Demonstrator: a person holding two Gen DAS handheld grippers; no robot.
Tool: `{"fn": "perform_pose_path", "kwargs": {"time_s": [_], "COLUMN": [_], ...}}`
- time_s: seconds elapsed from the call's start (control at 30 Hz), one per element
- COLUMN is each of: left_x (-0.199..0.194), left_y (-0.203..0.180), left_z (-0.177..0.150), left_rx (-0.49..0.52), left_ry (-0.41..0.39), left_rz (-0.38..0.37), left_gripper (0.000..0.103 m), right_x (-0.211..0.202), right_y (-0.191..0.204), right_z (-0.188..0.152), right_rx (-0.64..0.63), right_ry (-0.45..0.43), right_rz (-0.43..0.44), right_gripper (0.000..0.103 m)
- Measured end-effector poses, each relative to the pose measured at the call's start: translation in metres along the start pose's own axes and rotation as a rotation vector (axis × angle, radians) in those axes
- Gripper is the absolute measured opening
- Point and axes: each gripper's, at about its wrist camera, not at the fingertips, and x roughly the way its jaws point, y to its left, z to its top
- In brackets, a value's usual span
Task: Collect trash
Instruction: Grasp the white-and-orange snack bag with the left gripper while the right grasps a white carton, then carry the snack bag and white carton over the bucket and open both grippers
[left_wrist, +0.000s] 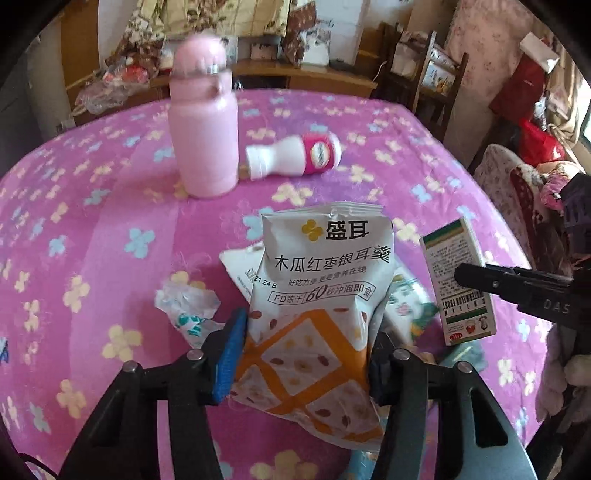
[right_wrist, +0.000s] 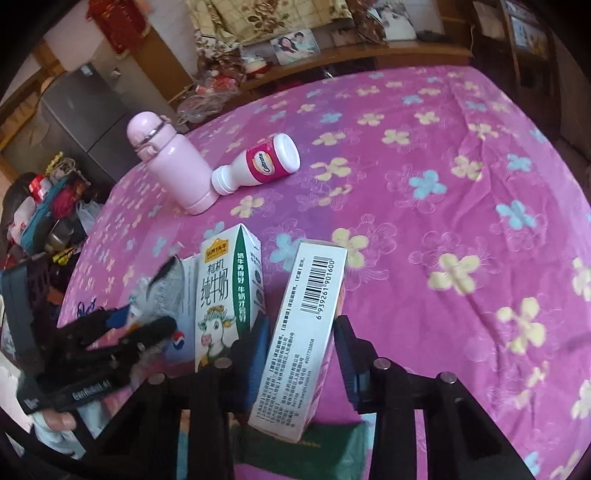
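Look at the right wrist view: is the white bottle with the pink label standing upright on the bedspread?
No. The white bottle with the pink label lies on its side on the purple flowered bedspread, beside the upright pink flask.

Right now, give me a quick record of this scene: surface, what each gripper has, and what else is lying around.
surface: pink flowered bedspread
left gripper: shut on snack pouch
right gripper: shut on small medicine box
standing upright: pink flask
lying on its side: white bottle with magenta label
beside the box: milk carton
loose near pouch: crumpled clear wrapper
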Motion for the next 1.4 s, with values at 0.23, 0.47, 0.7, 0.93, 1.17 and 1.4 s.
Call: {"fn": "perform_pose_path", "kwargs": {"time_s": [0.23, 0.47, 0.7, 0.93, 1.17, 1.4], "left_x": [-0.036, -0.047, -0.042, -0.035, -0.017, 0.006], "left_y": [-0.034, -0.098, -0.177, -0.252, -0.317, -0.376], "left_z": [0.004, -0.001, -0.008, -0.012, -0.012, -0.013], "left_rx": [0.046, 0.117, 0.215, 0.289, 0.342, 0.403], "left_ry": [-0.053, -0.069, -0.051, -0.053, -0.035, -0.004], "left_rz": [-0.011, -0.055, -0.091, -0.145, -0.197, -0.235], "left_gripper": [0.057, 0.057, 0.057, 0.057, 0.057, 0.057], "right_x": [-0.046, -0.099, -0.148, -0.194, -0.230, -0.250], "right_y": [-0.019, -0.045, -0.098, -0.149, -0.202, -0.253], "right_z": [-0.010, -0.030, -0.056, -0.080, -0.100, -0.121], "right_rx": [0.015, 0.018, 0.084, 0.143, 0.217, 0.283], "right_ry": [-0.066, -0.114, -0.150, -0.188, -0.215, -0.220], "right_rz": [-0.003, -0.043, -0.094, -0.164, -0.232, -0.304], "right_gripper": [0.030, 0.030, 0.030, 0.030, 0.030, 0.030]}}
